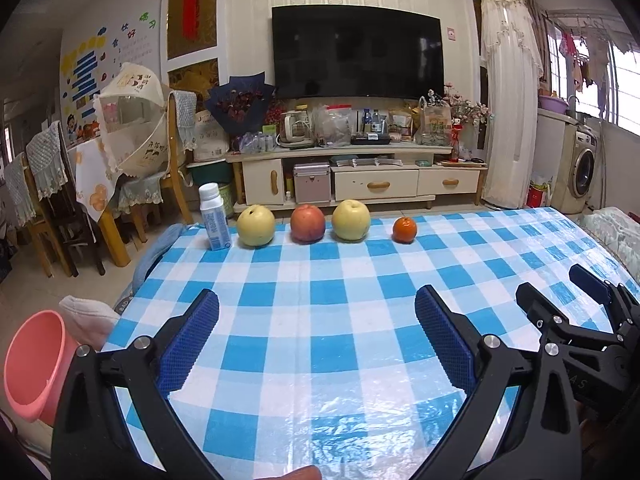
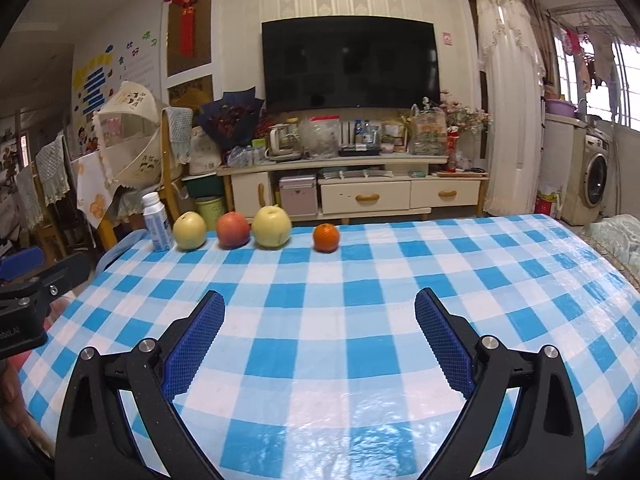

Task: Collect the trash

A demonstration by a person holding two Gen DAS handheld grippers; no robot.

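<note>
A small white and blue bottle (image 1: 215,217) stands upright at the far left edge of the checked table (image 1: 320,320); it also shows in the right wrist view (image 2: 156,222). A pink bucket (image 1: 34,364) sits on the floor left of the table. My left gripper (image 1: 316,316) is open and empty over the near part of the table. My right gripper (image 2: 319,316) is open and empty, also over the near part; it shows at the right of the left wrist view (image 1: 560,286).
Along the far edge beside the bottle stand a yellow pear (image 1: 256,225), a red apple (image 1: 307,224), a second pear (image 1: 351,220) and an orange (image 1: 404,230). Chairs (image 1: 48,216) stand to the left. A TV cabinet (image 1: 352,172) lies beyond.
</note>
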